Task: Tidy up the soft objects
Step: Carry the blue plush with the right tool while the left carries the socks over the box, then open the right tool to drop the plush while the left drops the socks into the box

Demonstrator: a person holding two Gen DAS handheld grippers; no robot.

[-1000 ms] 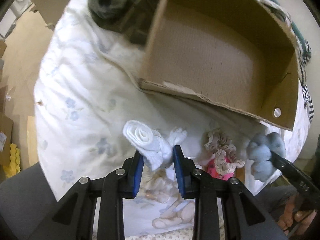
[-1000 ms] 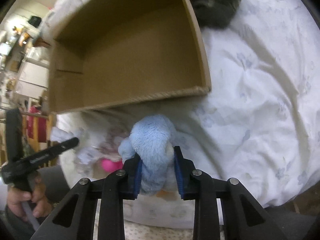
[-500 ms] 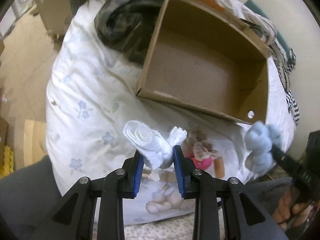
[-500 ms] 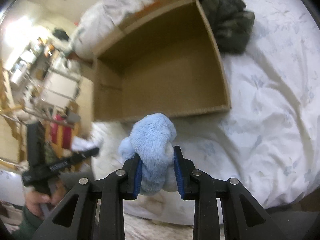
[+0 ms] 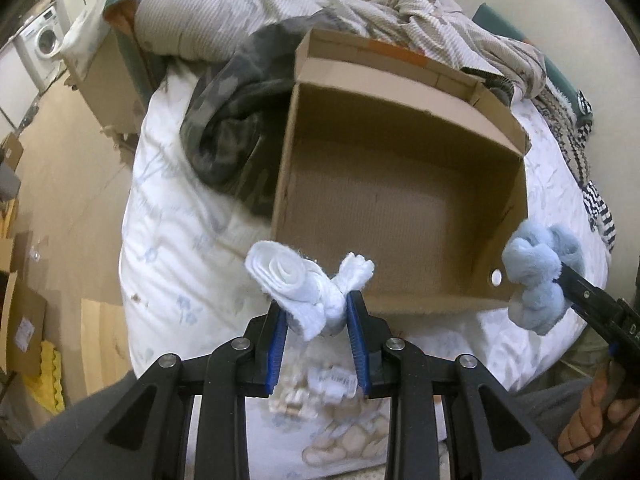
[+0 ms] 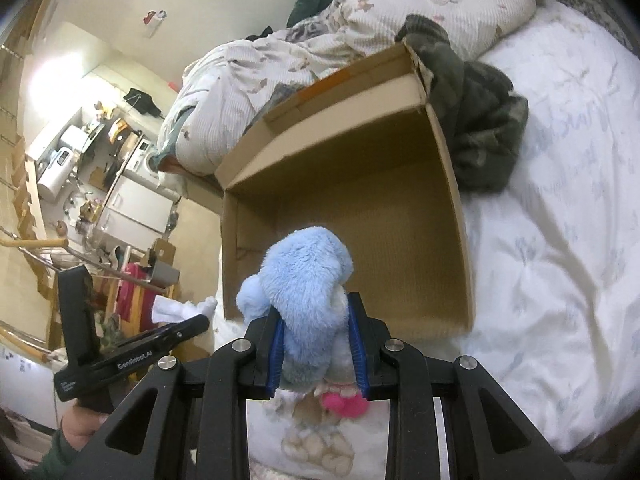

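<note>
1. Left wrist view shows the left gripper point(image 5: 316, 312) closed on a rolled white cloth point(image 5: 296, 280); the roll is held up in the air, just before the near wall of the cardboard box point(image 5: 400, 304), above the near part of the bed point(image 5: 168, 240); its coiled end and a loose tuft stick out beyond the pads.
2. Right wrist view shows the right gripper point(image 6: 316, 336) closed on a blue plush toy point(image 6: 300, 276), also lifted, near the near wall of the box; the box is open and I see nothing inside.
3. Risk: the cloth may unroll or slip, because only its lower part is pinched and the material is soft.
4. Risk: the plush is bulky and compressible; a loose hold may let it fall on the bed before the box.
5. Risk: both grippers approach the same near edge; they may collide, or push the light box, which sits on soft bedding beside a dark garment point(image 5: 224, 128).
6. A pink item point(image 6: 344, 404) lies below on the bed; what it is I cannot tell.
</note>
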